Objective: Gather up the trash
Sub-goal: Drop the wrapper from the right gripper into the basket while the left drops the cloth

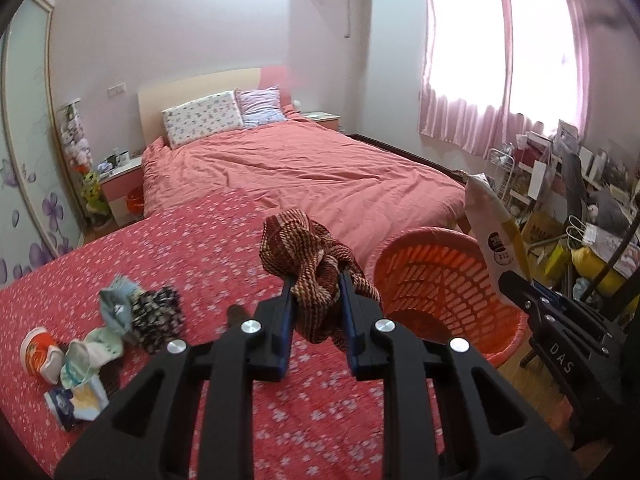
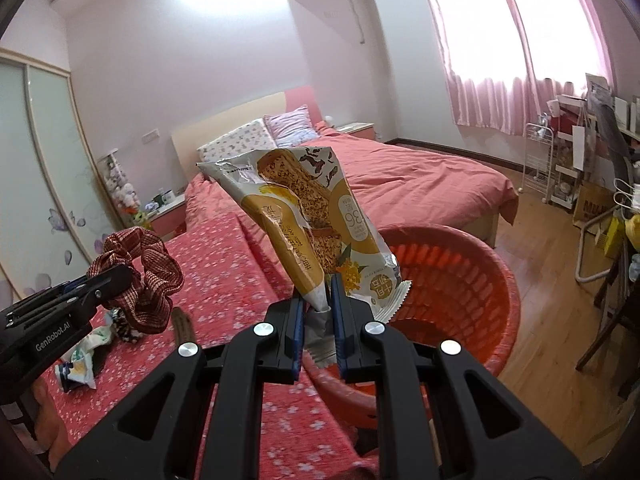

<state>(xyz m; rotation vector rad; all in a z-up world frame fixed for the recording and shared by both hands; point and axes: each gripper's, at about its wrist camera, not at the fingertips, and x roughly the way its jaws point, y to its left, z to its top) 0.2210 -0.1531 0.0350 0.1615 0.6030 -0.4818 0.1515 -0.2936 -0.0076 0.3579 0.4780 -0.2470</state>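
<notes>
My left gripper (image 1: 315, 280) is shut on a red striped scrunchie (image 1: 310, 250) and holds it above the red flowered cloth, left of the orange basket (image 1: 448, 280). It also shows in the right wrist view (image 2: 112, 276) with the scrunchie (image 2: 148, 276). My right gripper (image 2: 318, 292) is shut on a yellow and white snack wrapper (image 2: 308, 216) and holds it upright over the near rim of the basket (image 2: 460, 280). In the left wrist view the wrapper (image 1: 492, 220) stands at the basket's right side.
Several small wrappers and cloth bits (image 1: 100, 340) lie on the red flowered cloth (image 1: 200, 248) at the left. A bed with a pink cover (image 1: 300, 168) lies behind. Cluttered shelves and a chair (image 1: 580, 208) stand at the right on the wooden floor (image 2: 540, 232).
</notes>
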